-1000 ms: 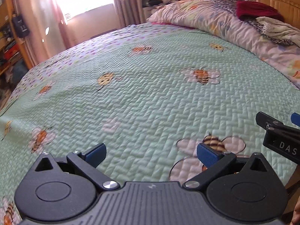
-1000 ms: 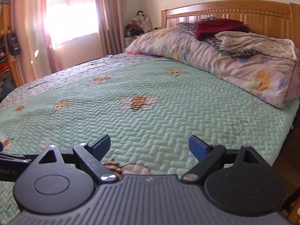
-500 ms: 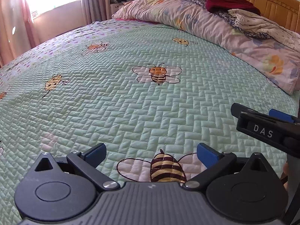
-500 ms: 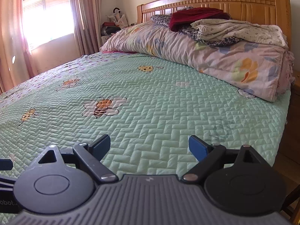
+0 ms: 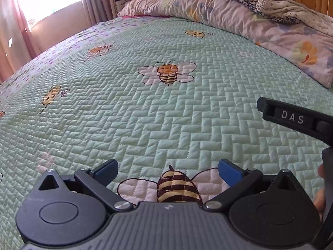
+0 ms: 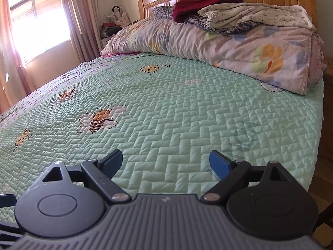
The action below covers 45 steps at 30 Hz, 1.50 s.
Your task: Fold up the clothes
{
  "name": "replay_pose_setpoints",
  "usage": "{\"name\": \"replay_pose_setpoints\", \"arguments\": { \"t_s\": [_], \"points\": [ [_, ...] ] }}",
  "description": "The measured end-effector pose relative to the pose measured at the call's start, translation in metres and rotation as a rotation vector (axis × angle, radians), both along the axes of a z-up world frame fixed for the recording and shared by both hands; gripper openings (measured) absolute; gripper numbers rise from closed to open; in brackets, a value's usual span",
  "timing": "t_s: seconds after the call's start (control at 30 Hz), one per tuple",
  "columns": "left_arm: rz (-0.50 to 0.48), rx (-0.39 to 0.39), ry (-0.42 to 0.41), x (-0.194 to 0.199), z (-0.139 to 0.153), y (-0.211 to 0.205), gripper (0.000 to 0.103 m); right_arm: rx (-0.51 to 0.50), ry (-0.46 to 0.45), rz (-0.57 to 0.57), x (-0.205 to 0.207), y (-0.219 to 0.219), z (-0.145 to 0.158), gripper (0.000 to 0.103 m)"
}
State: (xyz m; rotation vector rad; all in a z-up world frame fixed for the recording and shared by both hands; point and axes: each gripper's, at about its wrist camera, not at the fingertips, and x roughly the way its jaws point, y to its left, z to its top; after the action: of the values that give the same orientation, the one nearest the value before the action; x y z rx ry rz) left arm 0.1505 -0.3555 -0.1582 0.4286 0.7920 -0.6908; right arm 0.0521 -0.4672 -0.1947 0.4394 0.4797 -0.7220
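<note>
Both grippers, left (image 5: 167, 170) & right (image 6: 165, 161), fingers spread, empty, over mint-green quilted bee-print bedspread (image 6: 187, 112); crumpled clothes pile (image 6: 239, 10) atop floral duvet.

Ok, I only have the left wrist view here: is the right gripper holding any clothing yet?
Observer: No. The right gripper is open, with only the green bedspread showing between its fingers.
Reviewer: The white garment runs off my frame at the top right. How far does it go?
Observer: The white garment spreads along the top of the folded quilt to the quilt's right end, near the side edge of the bed.
</note>
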Motion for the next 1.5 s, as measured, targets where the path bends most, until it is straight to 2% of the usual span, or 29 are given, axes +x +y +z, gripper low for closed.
{"name": "replay_pose_setpoints", "arguments": {
  "t_s": [0.3, 0.37, 0.43, 1.33, 1.5],
  "points": [
    [-0.013, 0.017, -0.005, -0.009, 0.003, -0.010, 0.101, 0.032, -0.008, -0.017, -0.004, -0.009, -0.006, 0.091],
    [-0.009, 0.028, 0.015, -0.007, 0.002, -0.011, 0.092, 0.033, -0.011, -0.020, -0.005, -0.010, -0.006, 0.091],
    [-0.002, 0.035, 0.036, -0.004, 0.000, -0.010, 0.088, 0.037, -0.015, -0.023, -0.006, -0.011, -0.005, 0.091],
    [0.046, 0.058, 0.105, 0.013, -0.016, -0.009, 0.096, 0.010, 0.027, -0.031, 0.000, -0.012, -0.006, 0.091],
    [0.061, 0.066, 0.161, 0.022, -0.025, -0.008, 0.096, 0.006, 0.034, -0.021, 0.004, -0.009, -0.005, 0.091]
  ]
}}
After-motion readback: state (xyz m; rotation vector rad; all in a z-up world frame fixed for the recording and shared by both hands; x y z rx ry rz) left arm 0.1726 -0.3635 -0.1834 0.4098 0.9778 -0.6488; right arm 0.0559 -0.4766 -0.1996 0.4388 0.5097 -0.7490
